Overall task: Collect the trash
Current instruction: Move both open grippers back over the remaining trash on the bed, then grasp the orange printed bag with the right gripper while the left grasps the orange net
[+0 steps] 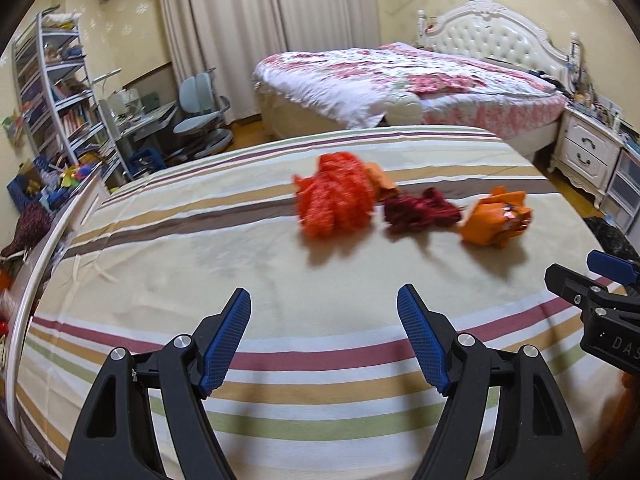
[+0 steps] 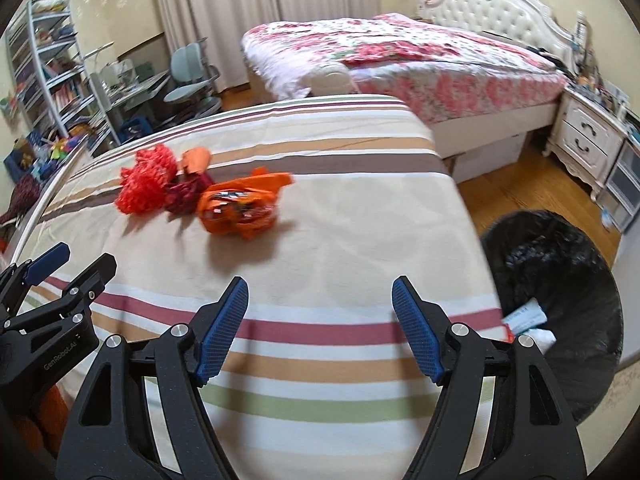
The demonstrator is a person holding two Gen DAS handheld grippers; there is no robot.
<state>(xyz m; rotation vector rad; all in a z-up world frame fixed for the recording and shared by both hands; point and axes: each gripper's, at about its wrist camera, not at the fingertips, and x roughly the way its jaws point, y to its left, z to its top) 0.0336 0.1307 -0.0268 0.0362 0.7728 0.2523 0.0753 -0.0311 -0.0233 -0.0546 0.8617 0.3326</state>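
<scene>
1. Both claws stand apart and empty over the striped bed (image 2: 320,240): left claw (image 1: 324,340), right claw (image 2: 320,328).
2. The bin (image 2: 560,280) sits on the floor, just right of the right claw.
3. Ahead lies the trash row: orange bag (image 2: 240,212) nearest the right claw, then dark red wad (image 1: 420,212), and red net (image 1: 336,200) straight ahead of the left.

My left tongs (image 1: 324,308) and right tongs (image 2: 320,300) are black, with blue ribbed pads (image 1: 226,342), silver screws and white lettering.
</scene>
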